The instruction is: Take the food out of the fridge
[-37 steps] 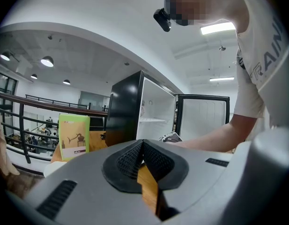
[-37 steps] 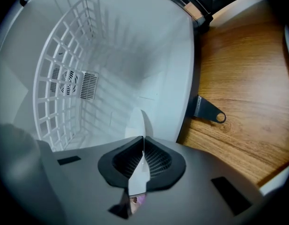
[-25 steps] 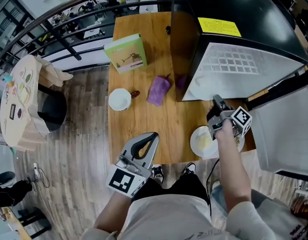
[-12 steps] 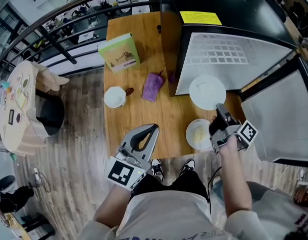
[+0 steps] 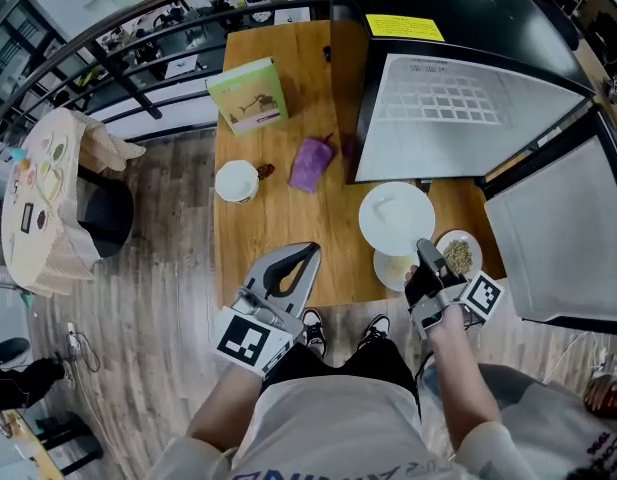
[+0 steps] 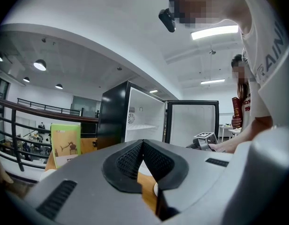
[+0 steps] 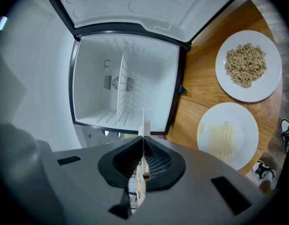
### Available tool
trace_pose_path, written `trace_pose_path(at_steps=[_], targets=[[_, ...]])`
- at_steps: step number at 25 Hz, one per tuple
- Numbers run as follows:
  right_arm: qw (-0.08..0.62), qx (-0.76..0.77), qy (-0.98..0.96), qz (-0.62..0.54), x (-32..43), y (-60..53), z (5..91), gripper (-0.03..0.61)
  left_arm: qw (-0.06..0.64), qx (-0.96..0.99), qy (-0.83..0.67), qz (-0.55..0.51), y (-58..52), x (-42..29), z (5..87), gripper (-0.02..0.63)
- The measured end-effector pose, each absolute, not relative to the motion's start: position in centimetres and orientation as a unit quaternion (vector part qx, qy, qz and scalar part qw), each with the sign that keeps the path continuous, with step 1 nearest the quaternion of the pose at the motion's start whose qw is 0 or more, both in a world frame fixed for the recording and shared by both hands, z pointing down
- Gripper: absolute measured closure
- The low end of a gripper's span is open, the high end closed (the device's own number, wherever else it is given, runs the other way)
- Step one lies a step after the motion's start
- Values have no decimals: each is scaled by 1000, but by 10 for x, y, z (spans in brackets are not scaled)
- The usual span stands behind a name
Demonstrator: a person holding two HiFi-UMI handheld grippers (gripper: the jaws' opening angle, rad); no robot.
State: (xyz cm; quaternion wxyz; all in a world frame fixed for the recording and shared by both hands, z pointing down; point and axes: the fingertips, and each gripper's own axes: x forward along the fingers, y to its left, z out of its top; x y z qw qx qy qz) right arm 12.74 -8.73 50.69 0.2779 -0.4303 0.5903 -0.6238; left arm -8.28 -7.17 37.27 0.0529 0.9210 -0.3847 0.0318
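My right gripper (image 5: 424, 247) is shut on the near rim of a white plate (image 5: 396, 216), held just above the wooden table (image 5: 278, 223) in front of the open black fridge (image 5: 458, 98). In the right gripper view the plate (image 7: 143, 121) shows edge-on between the shut jaws (image 7: 143, 140), and the fridge's white inside (image 7: 123, 83) looks empty. Two more plates lie on the table below: one with pale noodles (image 5: 391, 268) (image 7: 227, 136), one with brown grains (image 5: 458, 255) (image 7: 247, 63). My left gripper (image 5: 304, 254) (image 6: 143, 142) hovers shut and empty over the table's front edge.
A green book (image 5: 248, 95), a purple pouch (image 5: 310, 163), a white cup (image 5: 236, 181) and a small brown item (image 5: 266, 171) lie on the table's left half. The fridge door (image 5: 563, 238) swings out at the right. A person (image 6: 239, 109) stands behind.
My right gripper has drawn back from the fridge toward the table's front edge, bringing the white plate out with it. The plate of grains has come into view. The left gripper has hardly moved.
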Motion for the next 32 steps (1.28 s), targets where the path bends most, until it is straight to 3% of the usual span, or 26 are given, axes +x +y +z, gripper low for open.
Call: trace_pose_path(at_steps=[18, 32], targets=[[151, -348, 624, -683, 22, -46, 594, 552, 70, 894, -439, 62, -50, -125, 393, 606], [108, -342, 623, -695, 4, -37, 625, 552, 78, 884, -456, 62, -48, -130, 400, 607]])
